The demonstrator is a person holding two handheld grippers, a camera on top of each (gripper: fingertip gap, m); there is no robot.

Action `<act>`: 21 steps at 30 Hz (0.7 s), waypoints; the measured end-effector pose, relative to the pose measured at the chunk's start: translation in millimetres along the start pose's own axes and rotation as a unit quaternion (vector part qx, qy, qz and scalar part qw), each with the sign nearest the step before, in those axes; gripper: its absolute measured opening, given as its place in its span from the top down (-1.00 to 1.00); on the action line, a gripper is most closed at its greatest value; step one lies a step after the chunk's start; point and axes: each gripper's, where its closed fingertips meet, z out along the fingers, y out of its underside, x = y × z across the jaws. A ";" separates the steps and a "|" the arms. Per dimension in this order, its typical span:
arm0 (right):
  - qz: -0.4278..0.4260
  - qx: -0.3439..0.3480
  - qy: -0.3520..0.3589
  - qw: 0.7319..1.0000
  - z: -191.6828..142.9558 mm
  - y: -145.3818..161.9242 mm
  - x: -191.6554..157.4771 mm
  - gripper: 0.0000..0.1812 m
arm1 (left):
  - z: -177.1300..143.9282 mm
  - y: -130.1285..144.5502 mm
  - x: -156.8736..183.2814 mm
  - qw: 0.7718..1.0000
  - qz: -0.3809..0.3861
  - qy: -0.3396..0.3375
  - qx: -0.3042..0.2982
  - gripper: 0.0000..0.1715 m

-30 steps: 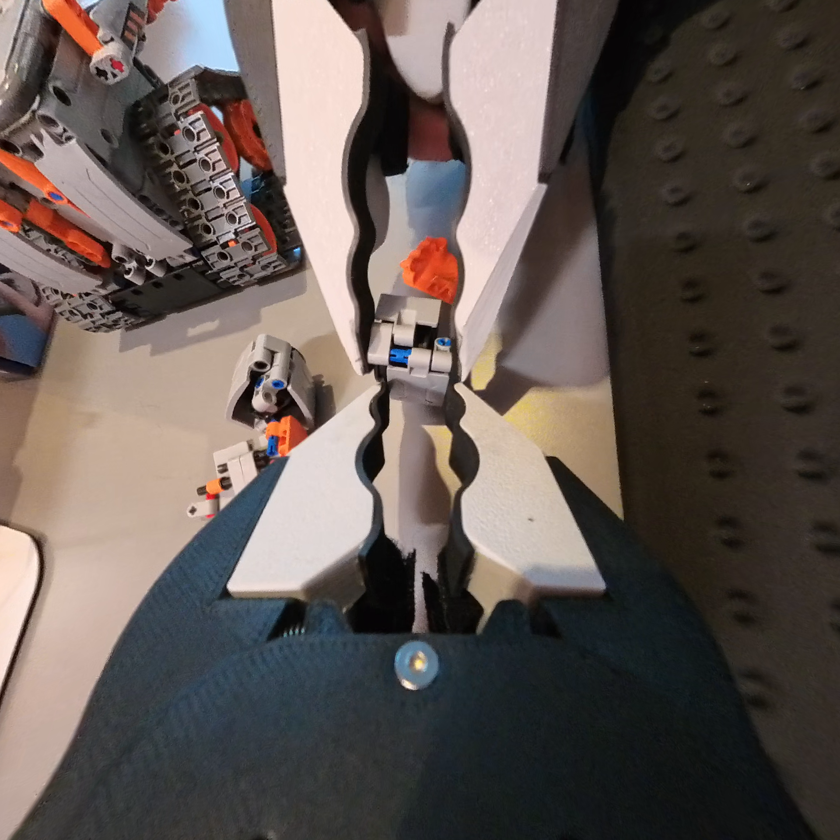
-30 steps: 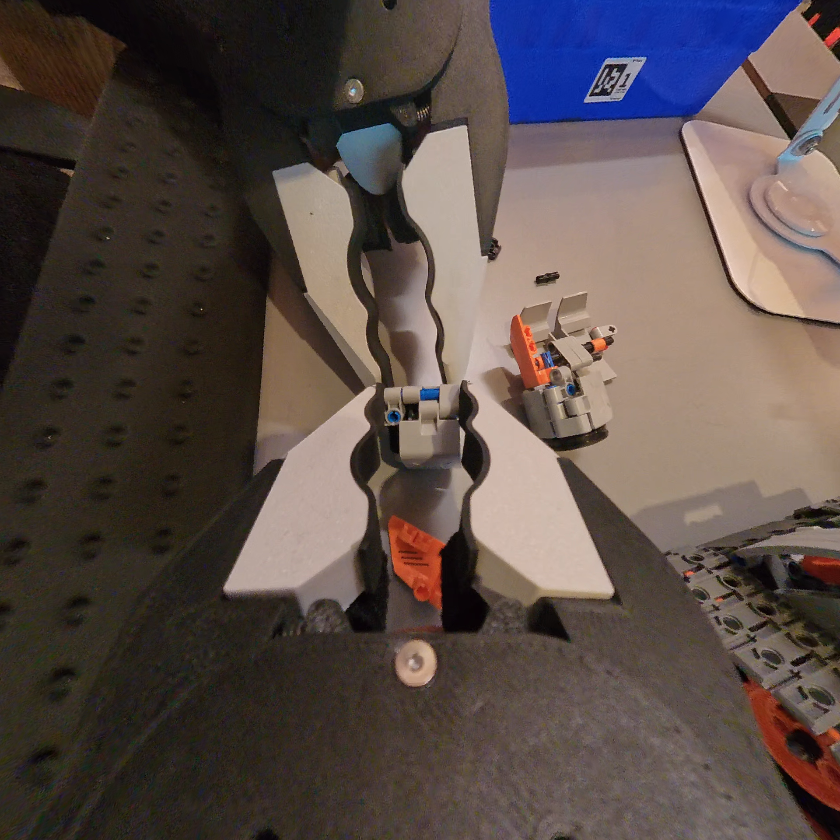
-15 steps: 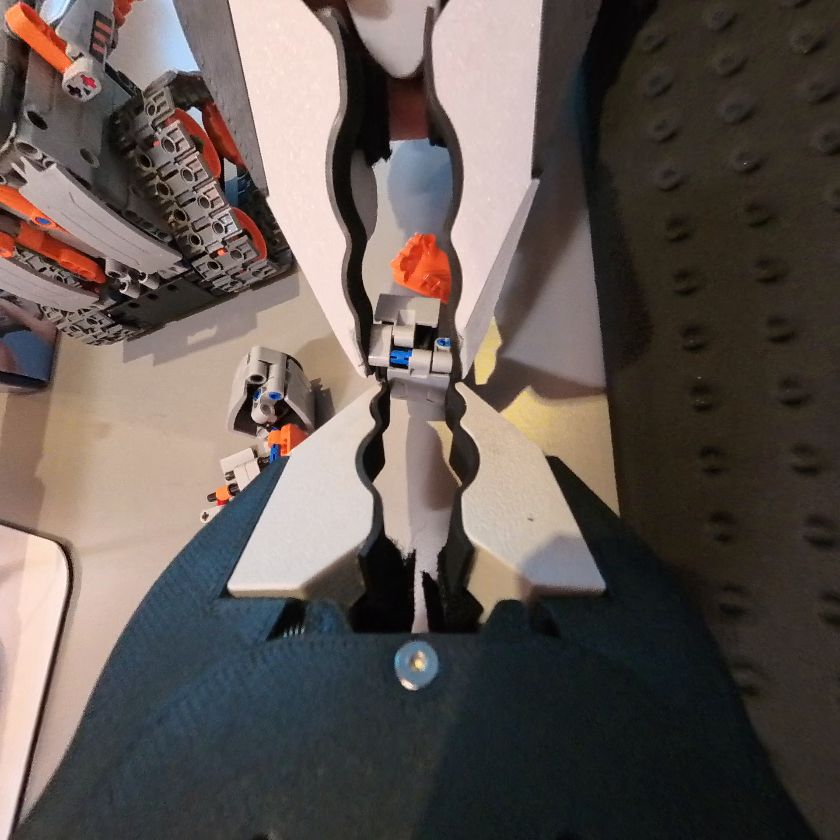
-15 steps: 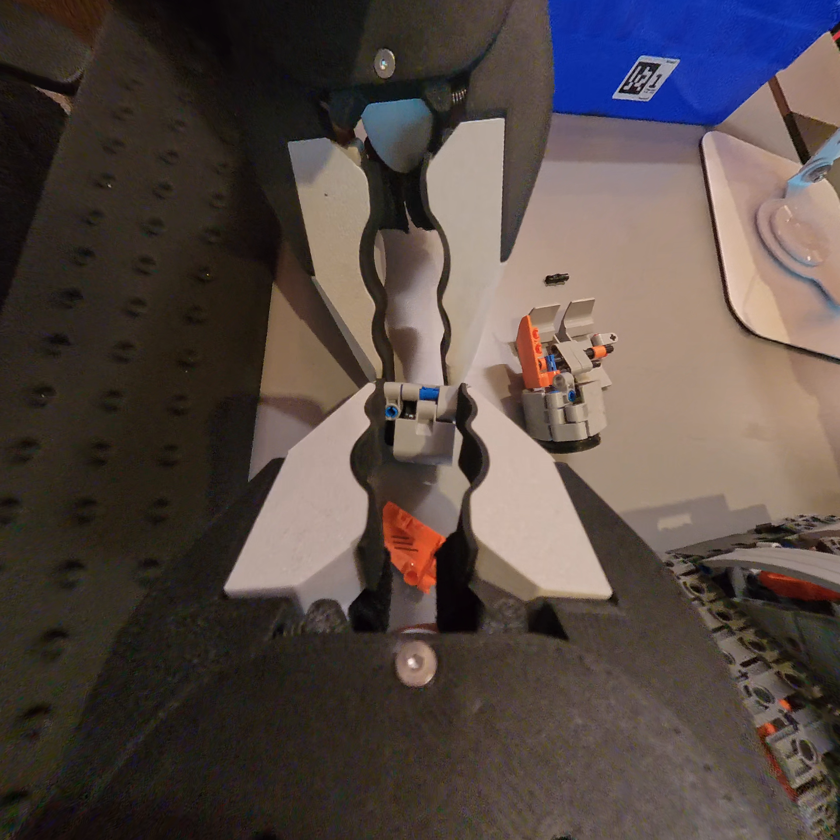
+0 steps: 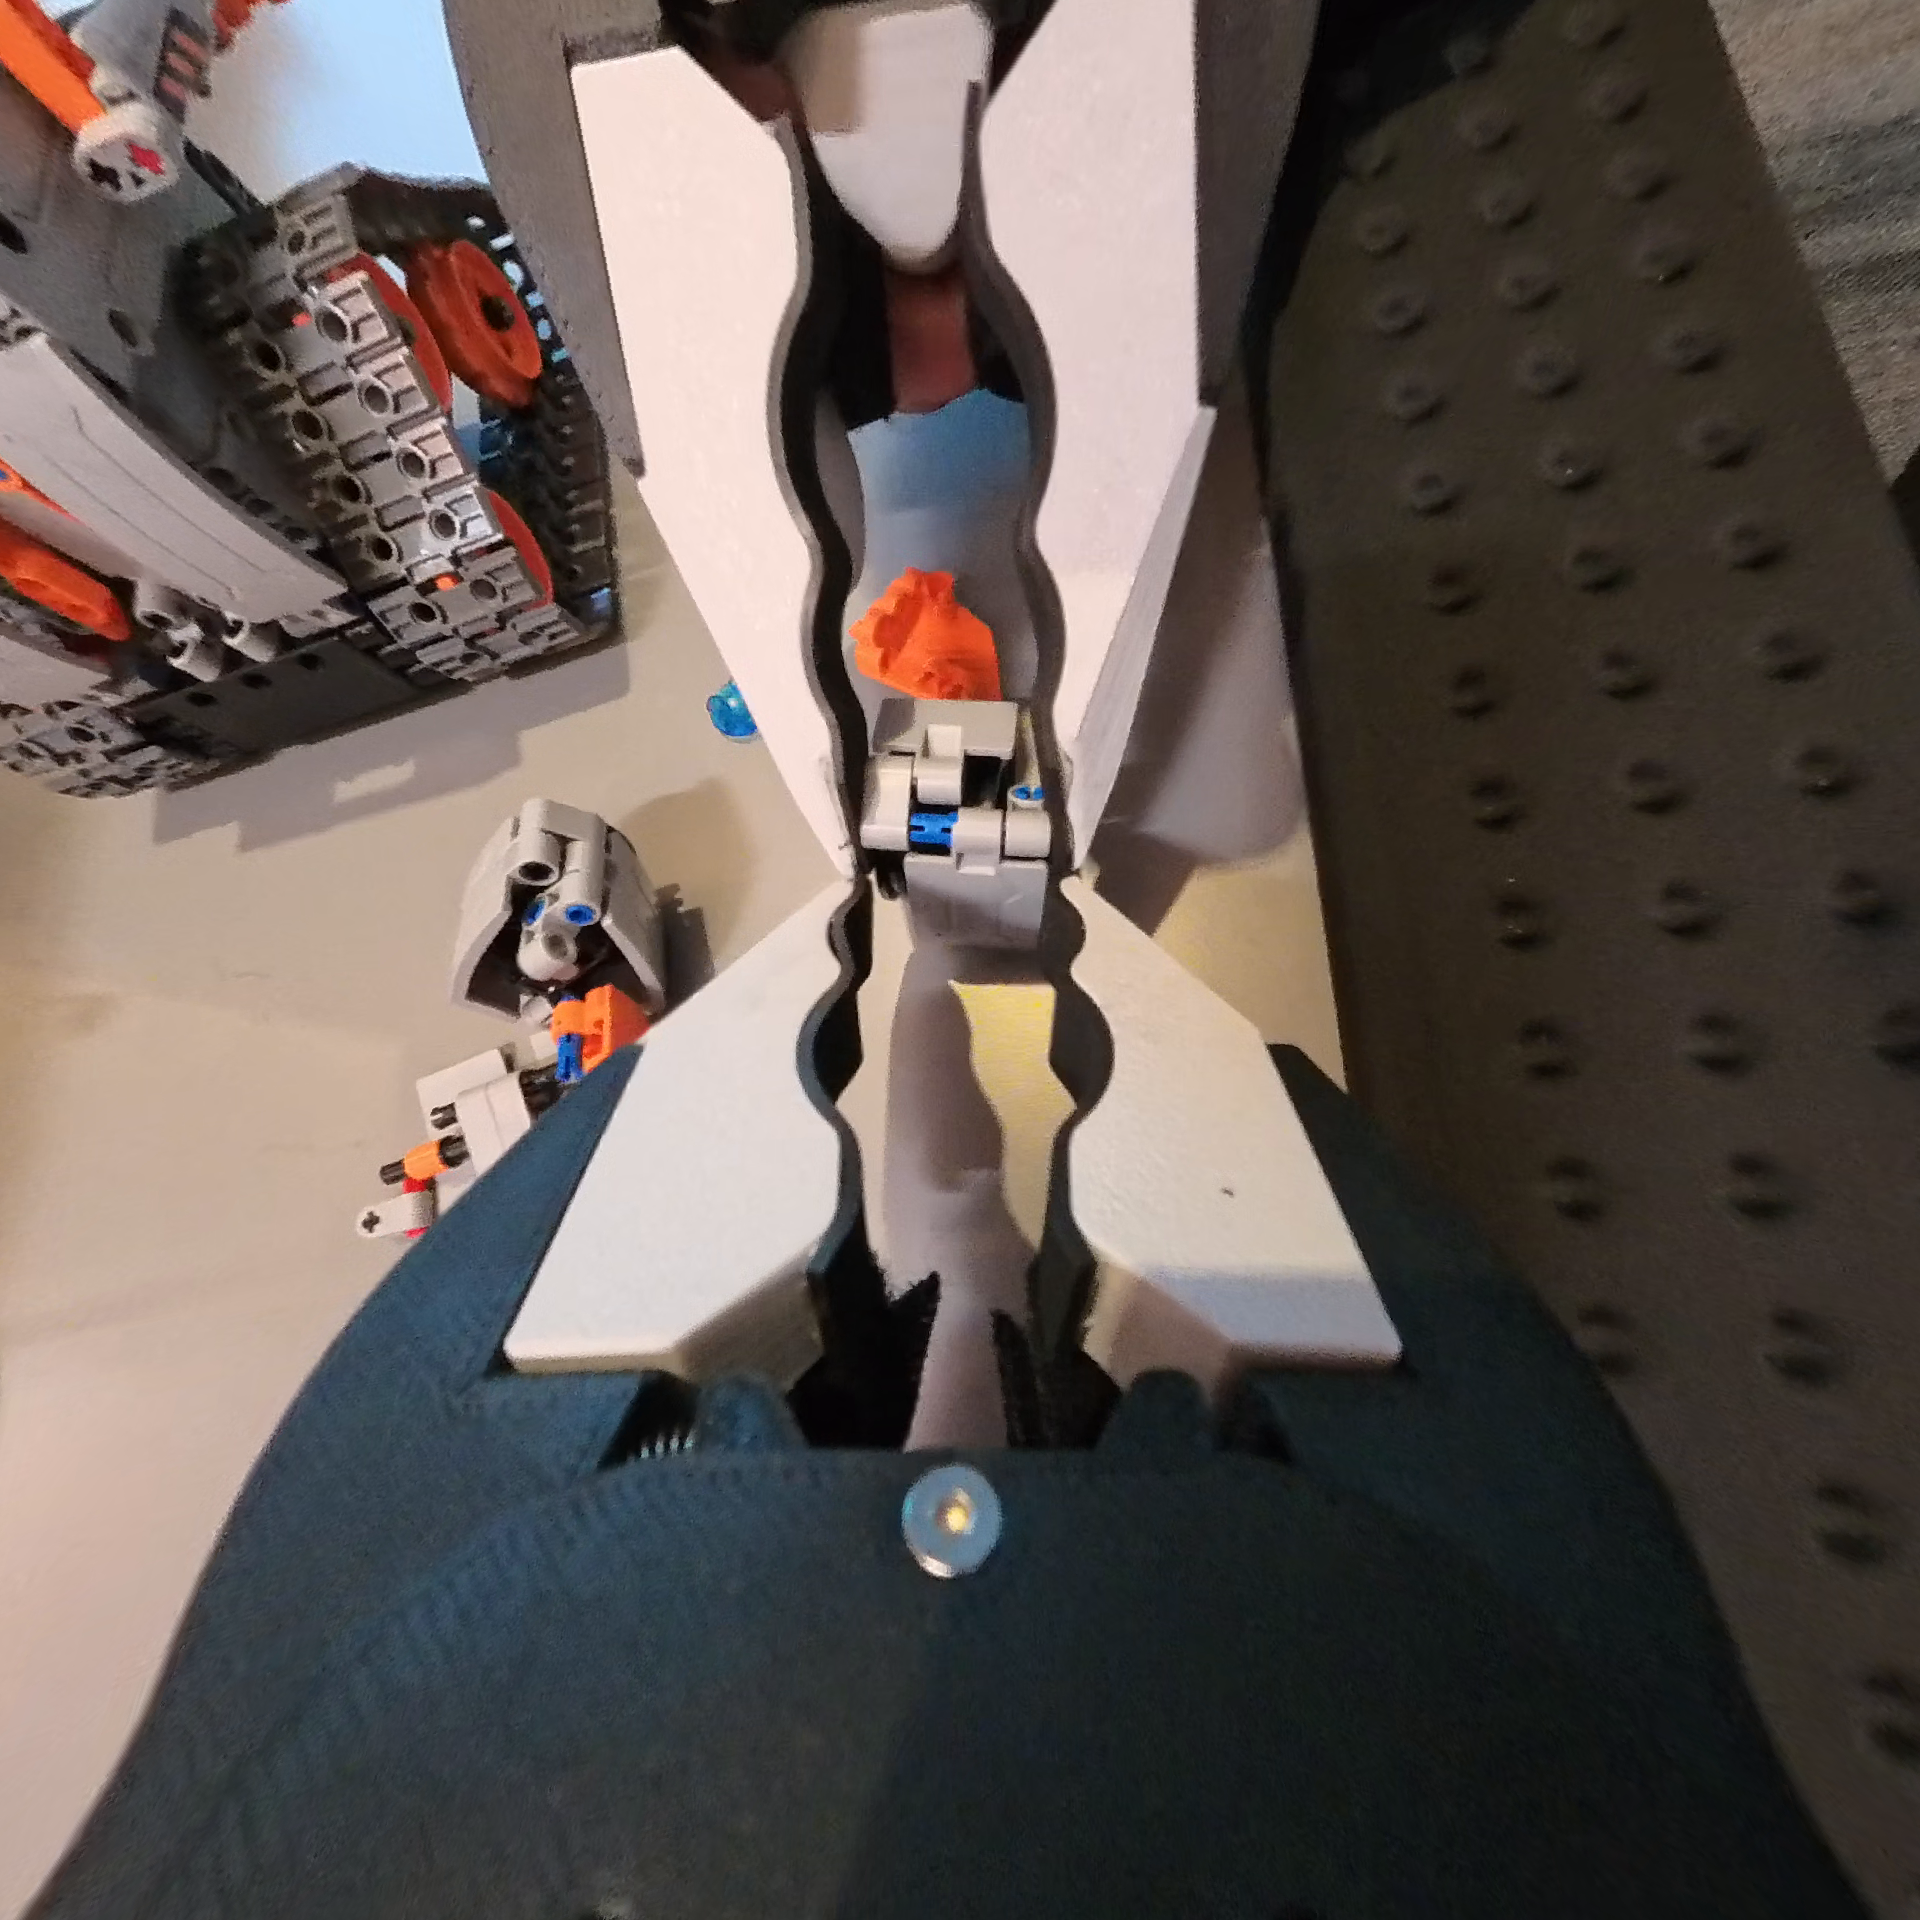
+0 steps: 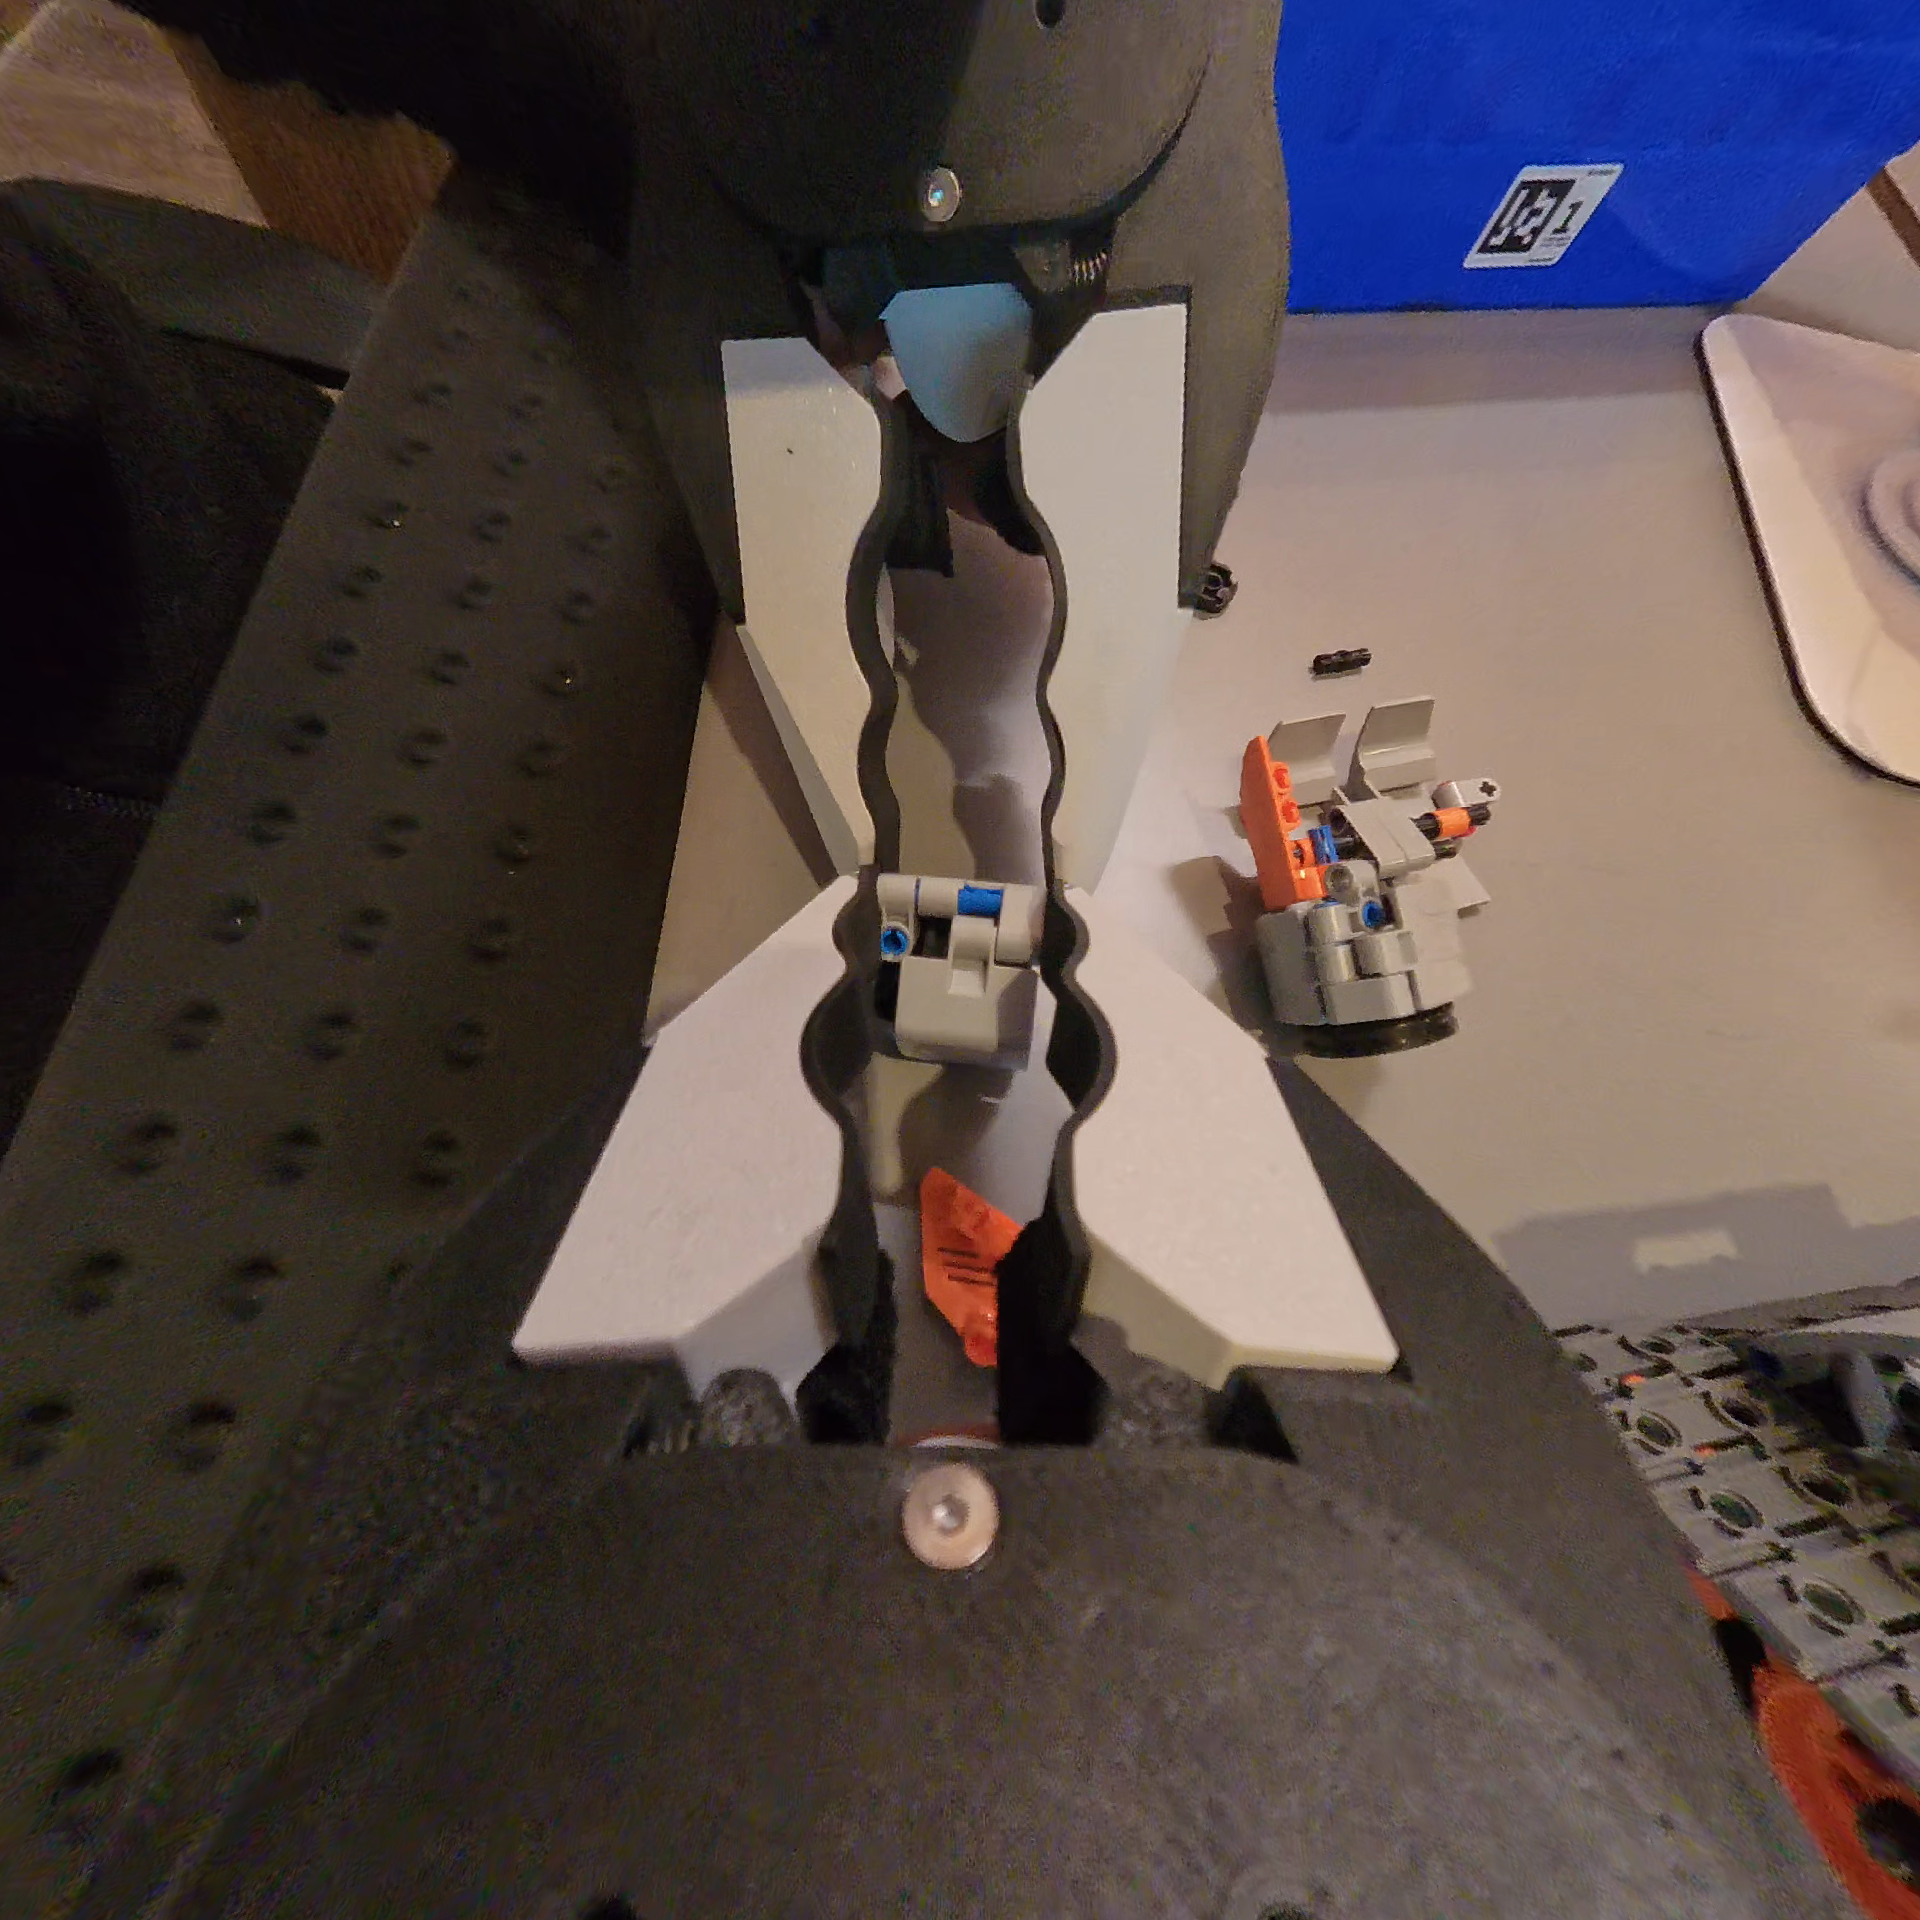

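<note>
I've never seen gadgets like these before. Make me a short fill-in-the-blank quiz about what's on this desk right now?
1. Both grippers clamp one small grey brick assembly from ____ ends.
2. The loose piece lying between the right gripper's fingers is coloured ____.
3. The tracked vehicle model has ____ wheels.
4. The tiny pin lying alone beyond the small brick turret is ____.

Missing words: opposite; orange; orange; black
</note>
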 end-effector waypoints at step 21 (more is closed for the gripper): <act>-0.017 -0.006 0.070 0.997 -16.0 -2.5 19.0 0.70 | -3.2 5.8 -11.9 0.999 0.010 -0.036 -0.020 0.69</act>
